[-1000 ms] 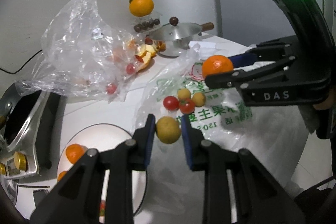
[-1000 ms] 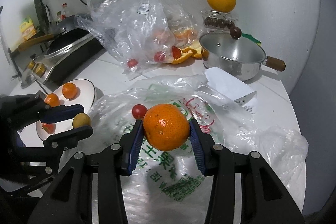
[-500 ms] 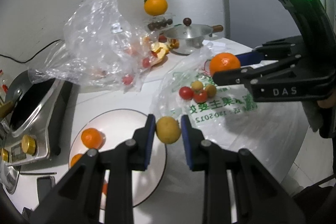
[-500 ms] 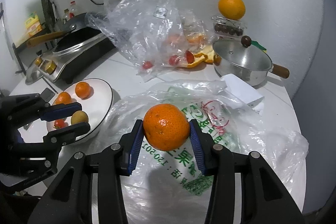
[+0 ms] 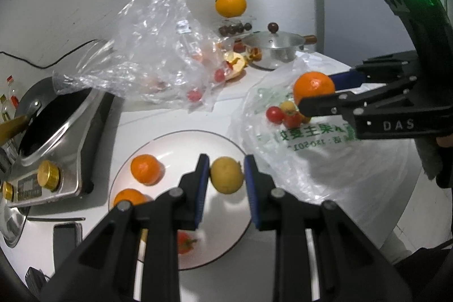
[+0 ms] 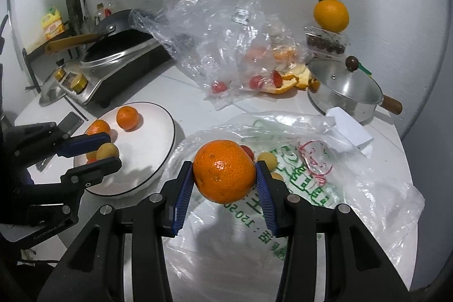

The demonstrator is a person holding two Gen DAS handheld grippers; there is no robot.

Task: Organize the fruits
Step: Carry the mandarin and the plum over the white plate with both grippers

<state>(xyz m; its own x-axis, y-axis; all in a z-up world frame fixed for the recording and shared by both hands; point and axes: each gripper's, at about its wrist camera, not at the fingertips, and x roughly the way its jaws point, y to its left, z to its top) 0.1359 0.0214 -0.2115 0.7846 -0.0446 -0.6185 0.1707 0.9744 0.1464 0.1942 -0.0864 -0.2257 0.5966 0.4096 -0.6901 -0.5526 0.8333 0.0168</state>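
My left gripper is shut on a small yellow fruit and holds it over the right part of the white plate. The plate holds two small oranges and a red tomato. My right gripper is shut on a large orange above the printed plastic bag. On the bag lie cherry tomatoes and small yellow fruits. The left gripper with its yellow fruit also shows in the right wrist view.
A crumpled clear bag with tomatoes and orange peel lies behind. A steel lidded pot stands at the back right. An orange rests on a box of dark fruit. A stove with a black pan is at the left.
My left gripper has moved left from over the printed bag to above the plate, with the yellow fruit in it. My right gripper still holds the orange, raised over the bag.
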